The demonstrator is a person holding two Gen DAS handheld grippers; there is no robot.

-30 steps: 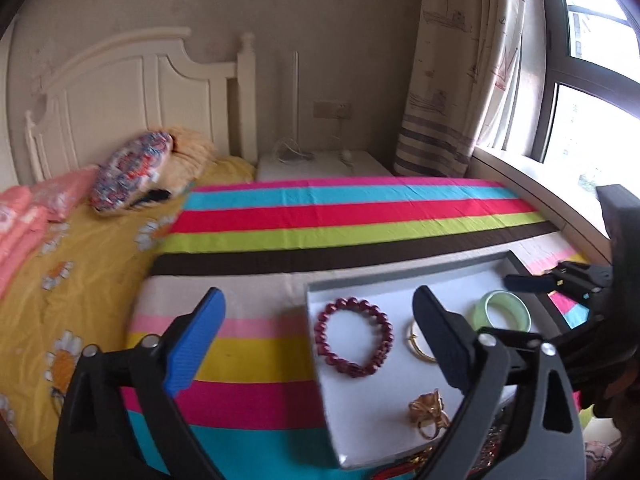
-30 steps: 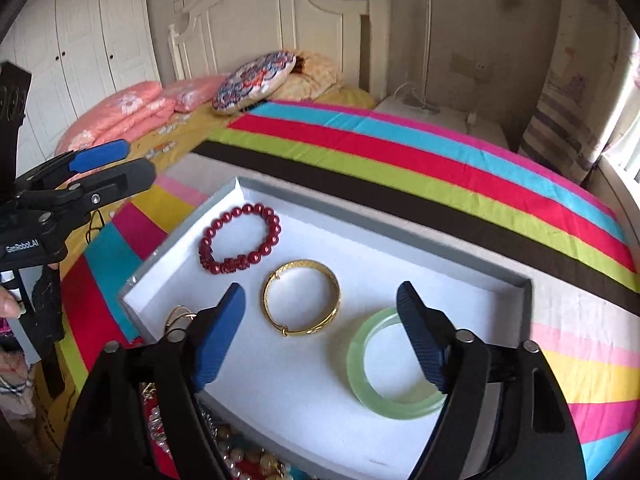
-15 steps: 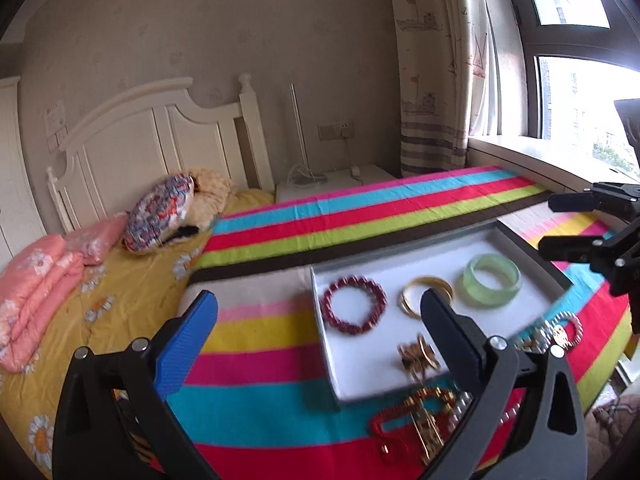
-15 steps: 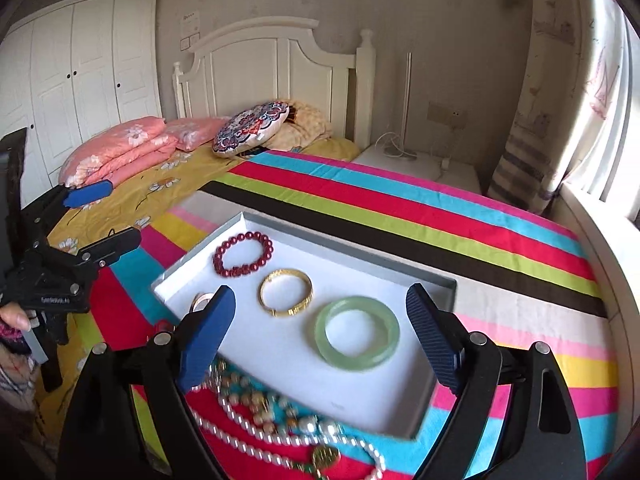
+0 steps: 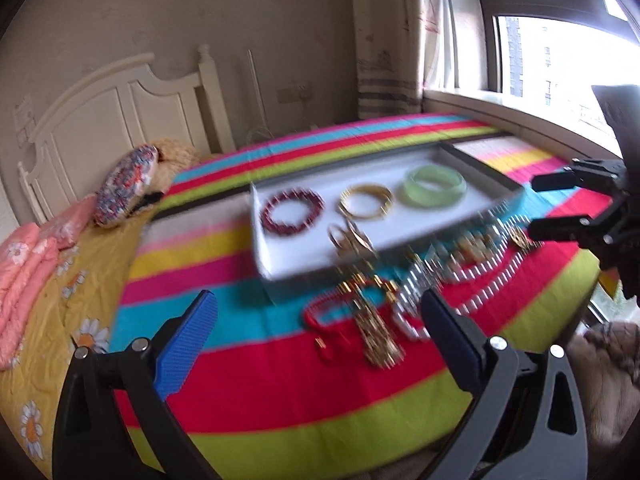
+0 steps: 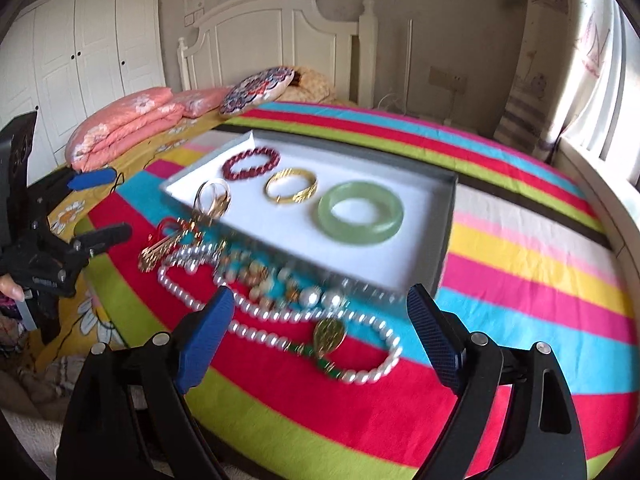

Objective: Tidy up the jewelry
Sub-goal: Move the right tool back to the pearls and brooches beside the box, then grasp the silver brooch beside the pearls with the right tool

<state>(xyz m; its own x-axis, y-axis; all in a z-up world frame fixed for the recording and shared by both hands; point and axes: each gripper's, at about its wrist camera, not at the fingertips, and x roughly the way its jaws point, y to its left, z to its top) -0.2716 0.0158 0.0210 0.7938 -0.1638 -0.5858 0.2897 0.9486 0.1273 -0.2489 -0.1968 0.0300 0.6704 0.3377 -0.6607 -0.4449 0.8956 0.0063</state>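
A white tray (image 5: 280, 254) (image 6: 420, 248) lies on the striped blanket. It holds a red bead bracelet (image 5: 267, 216) (image 6: 227, 167), a gold bangle (image 5: 384, 210) (image 6: 306, 194) and a green bangle (image 5: 432, 196) (image 6: 360, 232). Gold rings (image 5: 352, 240) (image 6: 214, 200) sit at its near edge. In front of it lie a pearl necklace (image 6: 280, 314), a gold pendant (image 6: 328, 334) and a red cord with a gold charm (image 5: 372, 328) (image 6: 160, 250). My left gripper (image 5: 318, 308) (image 6: 100, 208) and right gripper (image 6: 320, 296) (image 5: 552, 204) hover open over the loose pieces, holding nothing.
Folded pink quilts (image 6: 120, 128) and a patterned cushion (image 6: 256, 88) lie near the white headboard (image 6: 280, 40). A wardrobe (image 6: 80, 60) stands at the left. The window sill (image 5: 520, 120) runs along the right side. The bed's foot edge is just below the grippers.
Both grippers have drawn back from the tray toward the foot of the bed. The loose necklaces in front of the tray have come into view. Both stay open and empty.
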